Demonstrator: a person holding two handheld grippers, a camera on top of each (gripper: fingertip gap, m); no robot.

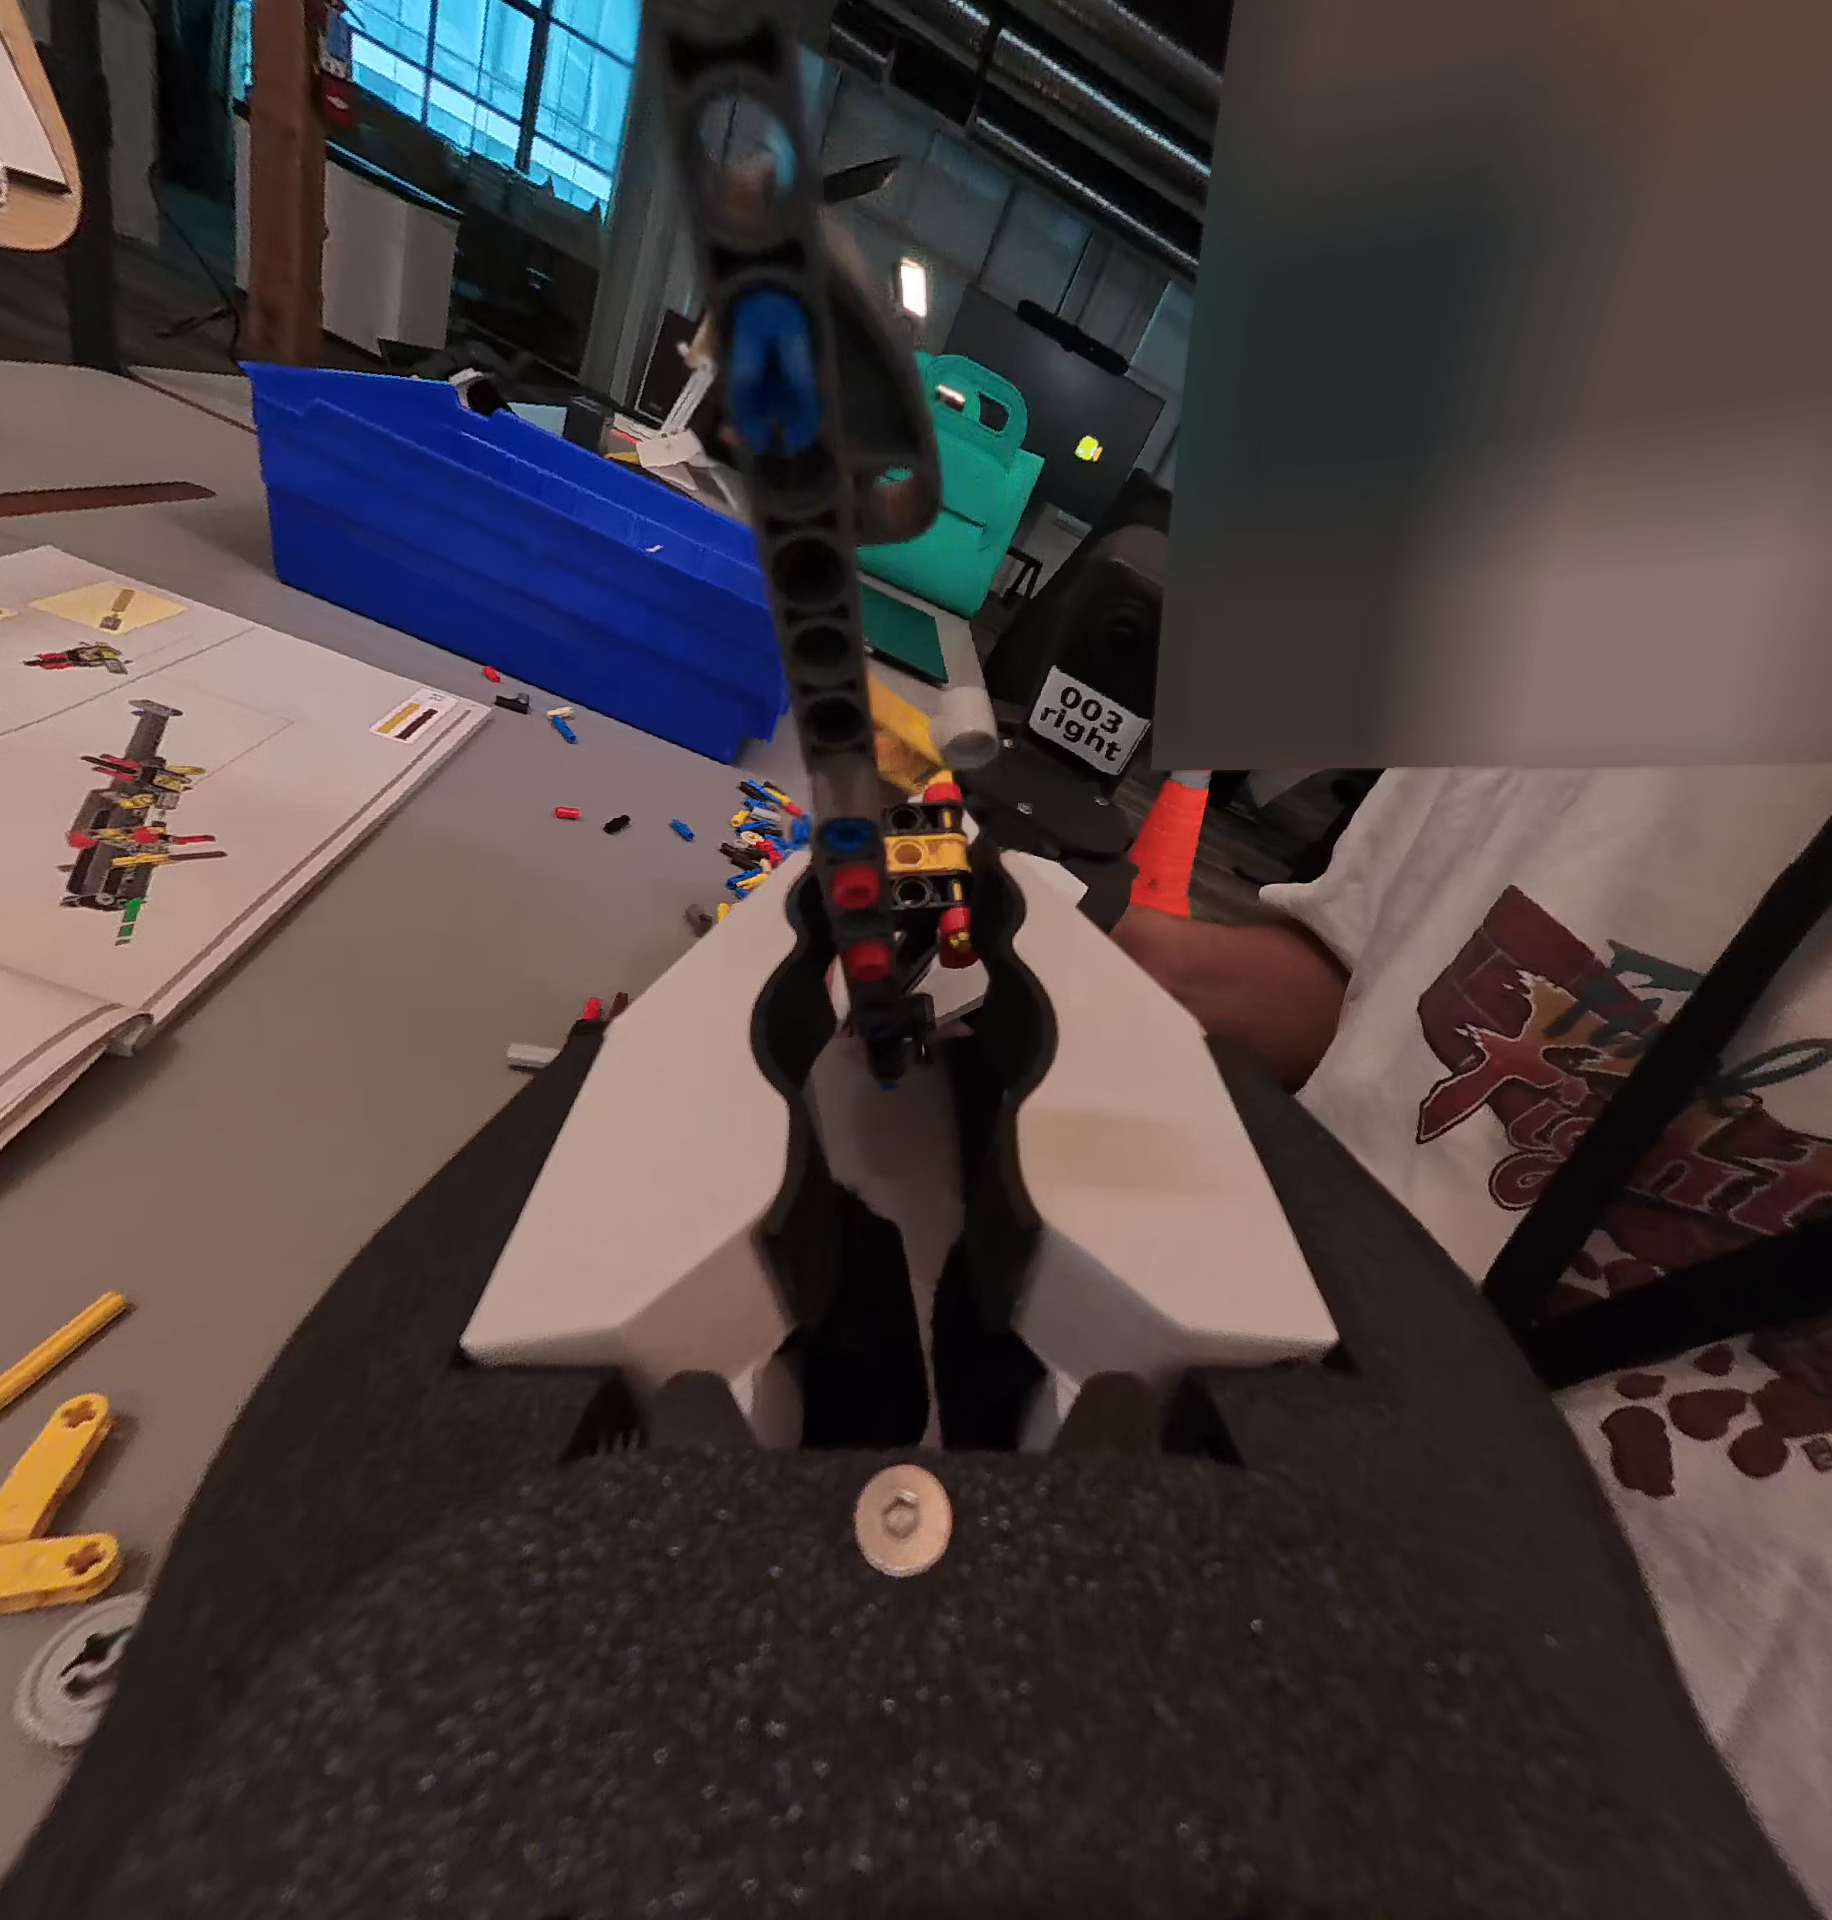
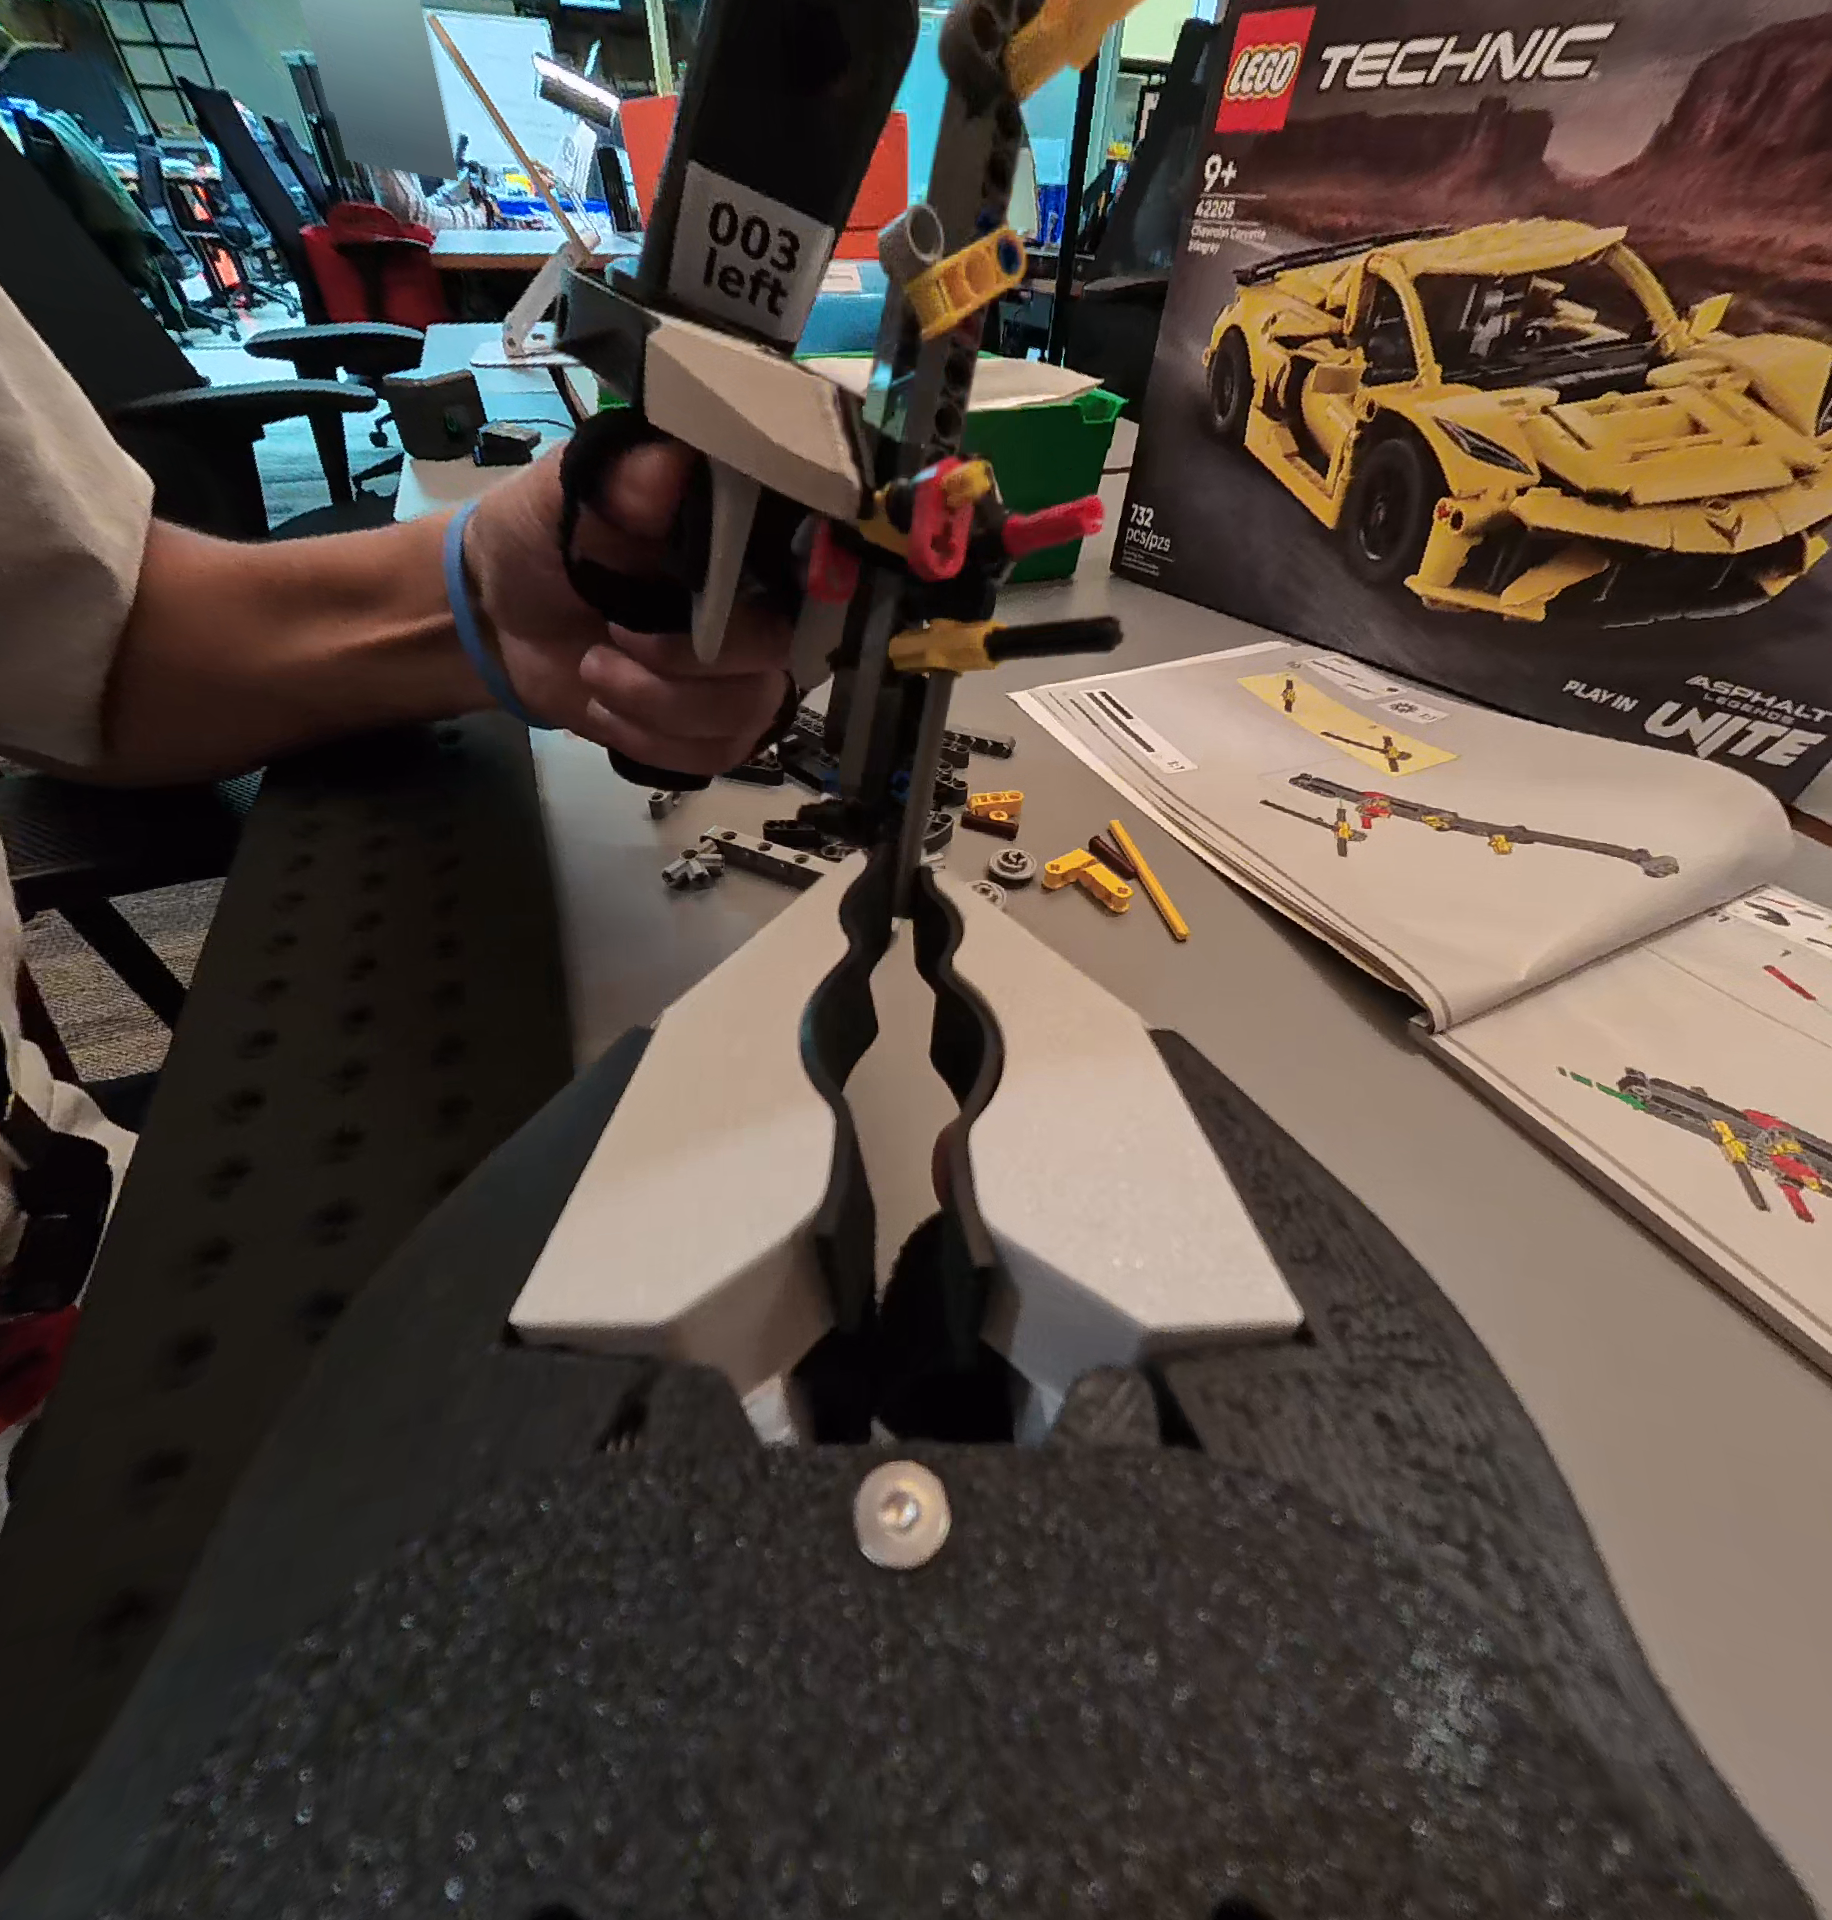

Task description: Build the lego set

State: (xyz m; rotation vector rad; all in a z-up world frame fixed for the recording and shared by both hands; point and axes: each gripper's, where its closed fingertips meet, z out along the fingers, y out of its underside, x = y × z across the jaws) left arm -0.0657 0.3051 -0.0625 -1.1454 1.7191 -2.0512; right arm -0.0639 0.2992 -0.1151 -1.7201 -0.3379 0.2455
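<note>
The left gripper (image 1: 896,956) has its fingers closed on the lower part of a long dark lego assembly (image 1: 824,665), a holed beam studded with red, blue and yellow pins that stands nearly upright above the grey tabletop (image 1: 299,1195); in the right wrist view the same assembly (image 2: 927,582) rises beside the left gripper (image 2: 839,468), which a hand (image 2: 600,613) holds by its handle; the right gripper (image 2: 896,894) has its fingers drawn close together around a thin dark axle (image 2: 917,769) hanging from the assembly's lower end, though whether they actually pinch it I cannot tell; loose lego pieces (image 2: 787,842) lie scattered on the tabletop under the assembly, with a yellow axle (image 2: 1149,881) just to their right; an open instruction booklet (image 2: 1431,831) lies further right, in front of the set's box (image 2: 1514,343); a blue bin (image 1: 507,551) stands behind another scatter of small pins (image 1: 756,831)
</note>
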